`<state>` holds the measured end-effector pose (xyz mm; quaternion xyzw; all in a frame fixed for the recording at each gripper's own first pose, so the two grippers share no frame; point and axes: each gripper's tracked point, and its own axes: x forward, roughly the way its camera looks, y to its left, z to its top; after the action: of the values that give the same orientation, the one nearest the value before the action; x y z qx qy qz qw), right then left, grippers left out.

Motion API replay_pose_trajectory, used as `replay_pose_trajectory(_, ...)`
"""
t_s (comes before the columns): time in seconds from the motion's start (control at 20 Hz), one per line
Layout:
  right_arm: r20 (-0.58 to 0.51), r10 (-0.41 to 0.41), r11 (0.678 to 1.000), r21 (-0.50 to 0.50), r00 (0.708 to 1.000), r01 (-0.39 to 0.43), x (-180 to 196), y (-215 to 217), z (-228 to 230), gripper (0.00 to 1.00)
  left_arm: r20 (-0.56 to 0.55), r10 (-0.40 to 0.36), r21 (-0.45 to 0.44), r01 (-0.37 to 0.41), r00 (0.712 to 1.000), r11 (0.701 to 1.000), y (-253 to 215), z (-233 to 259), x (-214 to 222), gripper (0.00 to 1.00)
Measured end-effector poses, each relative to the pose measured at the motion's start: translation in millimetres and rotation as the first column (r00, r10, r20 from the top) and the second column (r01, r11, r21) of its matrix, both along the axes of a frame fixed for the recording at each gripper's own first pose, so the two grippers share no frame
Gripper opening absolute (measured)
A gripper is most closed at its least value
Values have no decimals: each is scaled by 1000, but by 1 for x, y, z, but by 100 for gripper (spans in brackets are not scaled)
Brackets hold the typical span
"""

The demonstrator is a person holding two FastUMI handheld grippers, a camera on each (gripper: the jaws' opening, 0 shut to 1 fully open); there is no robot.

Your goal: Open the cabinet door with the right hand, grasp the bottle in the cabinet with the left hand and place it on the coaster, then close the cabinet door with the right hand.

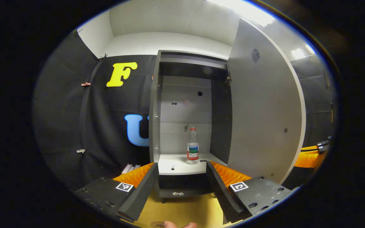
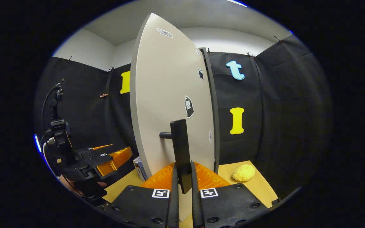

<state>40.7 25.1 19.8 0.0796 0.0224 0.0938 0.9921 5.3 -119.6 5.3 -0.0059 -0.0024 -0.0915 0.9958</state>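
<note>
A clear plastic bottle [image 1: 192, 145] with a red cap stands upright on the white shelf [image 1: 176, 166] inside the open cabinet [image 1: 185, 104]. My left gripper [image 1: 182, 172] is open, well in front of the shelf and short of the bottle. The grey cabinet door [image 1: 261, 104] is swung open to the right. In the right gripper view the door [image 2: 173, 104] stands edge-on, and my right gripper [image 2: 183, 172] is shut on its dark bar handle [image 2: 181, 148]. The left gripper [image 2: 106, 156], held by a hand [image 2: 74, 186], shows at the left there.
A yellow sponge-like lump [image 2: 243, 172] lies on the tan table [image 2: 261, 183] right of the door. A small boxed item [image 2: 138, 167] sits at the door's foot. A round mark [image 1: 157, 224] lies on the table at the bottom of the left gripper view.
</note>
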Motion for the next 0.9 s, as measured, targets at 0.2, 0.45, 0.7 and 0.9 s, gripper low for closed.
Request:
replay_pose_trajectory(0.2, -7, -44, 999, -14, 999, 43, -1, -16, -1, 20, -3, -13, 6, 13, 1000, 1000, -16, -2, 9, 94)
replay_pose_trajectory(0.45, -11, -85, 996, -15, 996, 85, -17, -38, -2, 20, 6, -16, 13, 16, 1000, 1000, -30, -2, 22, 94)
replay_pose_trajectory(0.7, -11, -125, 992, -22, 992, 125, -20, -61, -4, 16, 19, -21, 24, 21, 1000, 999, -40, 3, 31, 95)
replay_pose_trajectory(0.9, -18, -156, 988, 3, 988, 156, -26, -80, -4, 15, 21, -30, 29, 29, 999, 999, -51, 3, 38, 97)
